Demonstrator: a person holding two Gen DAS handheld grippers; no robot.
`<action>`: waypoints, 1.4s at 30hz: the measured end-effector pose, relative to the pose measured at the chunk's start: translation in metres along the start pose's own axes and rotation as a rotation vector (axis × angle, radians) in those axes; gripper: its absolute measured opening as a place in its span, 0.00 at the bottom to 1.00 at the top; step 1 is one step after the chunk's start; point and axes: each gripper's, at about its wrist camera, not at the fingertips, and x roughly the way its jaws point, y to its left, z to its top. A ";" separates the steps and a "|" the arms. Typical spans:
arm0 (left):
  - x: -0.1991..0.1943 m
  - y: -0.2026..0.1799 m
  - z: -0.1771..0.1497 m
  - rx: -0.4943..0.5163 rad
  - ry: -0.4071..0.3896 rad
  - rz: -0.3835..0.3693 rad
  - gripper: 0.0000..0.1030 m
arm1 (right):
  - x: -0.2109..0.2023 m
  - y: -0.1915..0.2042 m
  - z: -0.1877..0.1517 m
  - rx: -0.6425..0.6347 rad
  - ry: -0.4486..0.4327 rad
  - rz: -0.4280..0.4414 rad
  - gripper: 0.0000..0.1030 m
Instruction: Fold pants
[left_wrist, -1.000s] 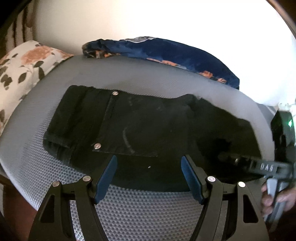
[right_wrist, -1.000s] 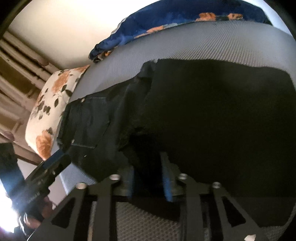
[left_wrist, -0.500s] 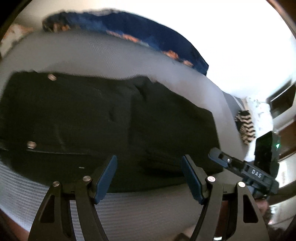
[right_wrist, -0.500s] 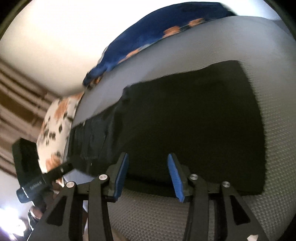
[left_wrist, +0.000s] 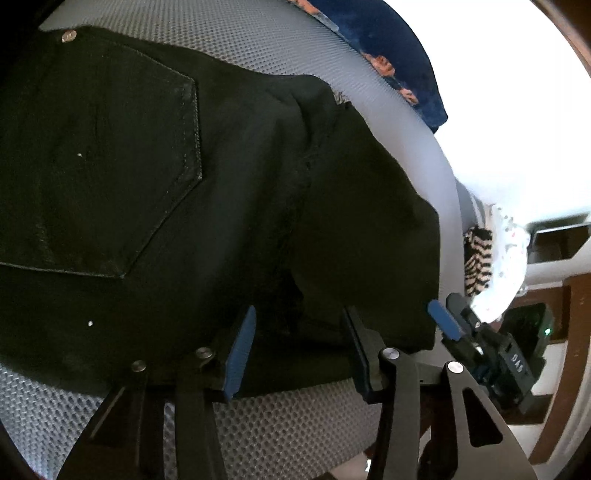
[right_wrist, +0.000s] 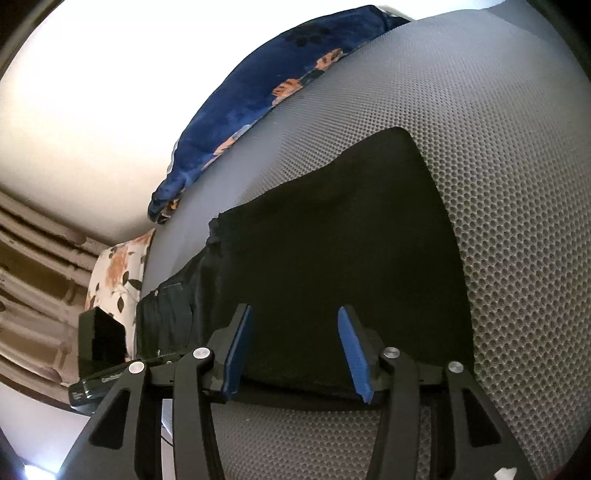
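You have a grey honeycomb-textured mat (right_wrist: 517, 184) filling most of both views. A dark blue floral blanket (right_wrist: 251, 107) lies bunched along its far edge, at top centre. At left sits a white flowered pillow (right_wrist: 118, 273). At right of the left view, a zebra-striped cloth (left_wrist: 478, 262) hangs.

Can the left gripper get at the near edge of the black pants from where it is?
Probably yes: the left gripper has been closing astride the near edge of the black pants, with nothing in the way.

Black pants (left_wrist: 229, 192) flat on grey mat (left_wrist: 295, 424)
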 end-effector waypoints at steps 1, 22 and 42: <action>0.001 0.000 0.001 -0.004 -0.001 -0.008 0.46 | 0.000 -0.001 0.000 0.003 0.001 -0.001 0.45; 0.004 -0.022 -0.028 0.110 -0.014 -0.011 0.08 | -0.003 -0.014 -0.003 0.038 0.040 -0.139 0.44; -0.009 -0.068 -0.011 0.520 -0.339 0.386 0.44 | 0.017 0.028 0.023 -0.292 -0.064 -0.423 0.46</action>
